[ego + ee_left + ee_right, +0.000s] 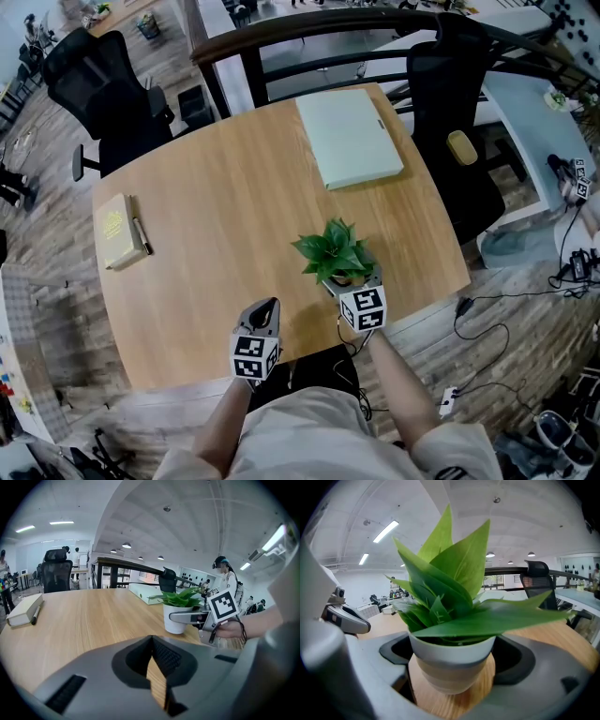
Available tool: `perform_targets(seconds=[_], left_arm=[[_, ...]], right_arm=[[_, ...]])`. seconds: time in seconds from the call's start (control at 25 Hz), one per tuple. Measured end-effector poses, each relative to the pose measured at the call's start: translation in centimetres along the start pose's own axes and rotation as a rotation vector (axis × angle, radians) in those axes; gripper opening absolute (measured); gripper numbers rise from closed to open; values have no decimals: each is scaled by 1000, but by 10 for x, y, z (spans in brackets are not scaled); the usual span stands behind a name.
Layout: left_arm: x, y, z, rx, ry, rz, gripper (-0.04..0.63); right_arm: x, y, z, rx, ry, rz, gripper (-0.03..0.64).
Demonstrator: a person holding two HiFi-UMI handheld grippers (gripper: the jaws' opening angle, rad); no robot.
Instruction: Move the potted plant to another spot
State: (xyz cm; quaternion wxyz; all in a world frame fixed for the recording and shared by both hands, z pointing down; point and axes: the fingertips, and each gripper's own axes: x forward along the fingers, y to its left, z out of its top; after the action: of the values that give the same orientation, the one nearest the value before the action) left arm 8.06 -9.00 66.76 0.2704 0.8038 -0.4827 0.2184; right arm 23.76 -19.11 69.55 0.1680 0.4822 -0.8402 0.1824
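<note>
A pale wooden worktop (225, 187) with rounded corners carries a potted plant (339, 255) near its front edge. Beyond the plant lies a flat pale green folder (349, 137). Well to the plant's left lies a yellowish book (116, 231), a pen (142, 236) just beside it.

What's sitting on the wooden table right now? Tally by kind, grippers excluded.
potted plant: 1
pale green flat case (laptop or folder, cannot tell): 1
yellowish notebook: 1
pen: 1
Total: 4
</note>
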Motion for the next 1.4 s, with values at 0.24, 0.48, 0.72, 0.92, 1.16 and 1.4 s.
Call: perform_targets(seconds=[0.24, 0.48, 0.72, 0.92, 1.16, 1.4], left_arm=[[-1, 1, -4, -2, 11, -11, 11], [-4, -2, -9, -6, 19, -35, 11], [-6, -5, -18, -18, 17, -74, 11], [-9, -5, -24, -22, 17, -94, 11], [-27, 6, -34, -43, 3, -105, 12], [-54, 23, -52, -83, -17, -102, 11]], right_arm=[[2, 2, -7, 7, 10, -21, 514], [-6, 4, -16, 20, 24, -51, 514], [-19, 17, -34, 49, 44, -56, 540], [-40, 25, -45, 111, 24, -77, 545], [-67, 54, -68, 164, 74, -101, 532], [-88, 104, -89, 162, 132, -112, 325]])
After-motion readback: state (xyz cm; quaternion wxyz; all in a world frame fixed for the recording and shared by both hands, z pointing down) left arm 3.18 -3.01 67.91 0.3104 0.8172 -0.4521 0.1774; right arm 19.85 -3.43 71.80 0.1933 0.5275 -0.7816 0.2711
